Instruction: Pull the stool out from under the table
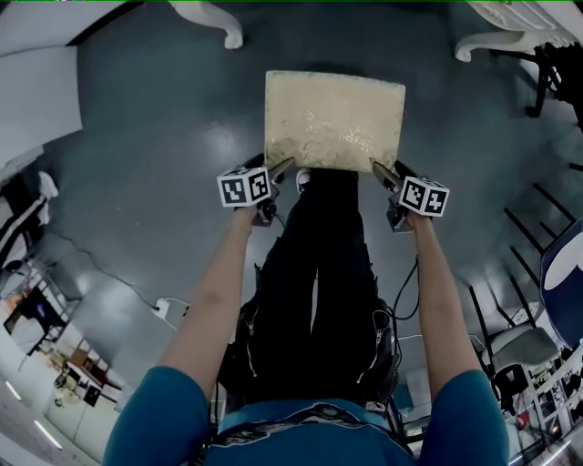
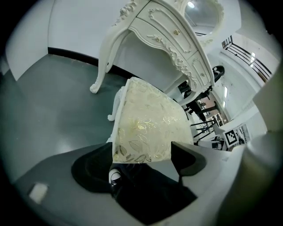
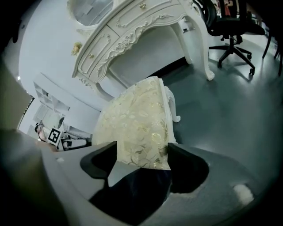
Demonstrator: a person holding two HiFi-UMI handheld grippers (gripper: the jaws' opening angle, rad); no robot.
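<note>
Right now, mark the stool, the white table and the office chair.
stool (image 1: 334, 123): head view, middle of the cushion top.
white table (image 2: 168, 28): left gripper view, carved drawer front.
office chair (image 3: 227, 22): right gripper view, its dark seat.

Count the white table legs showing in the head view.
2. One table leg stands at the top left, beyond the stool; the other is at the top right. Rear legs may be hidden beyond the frame.
</note>
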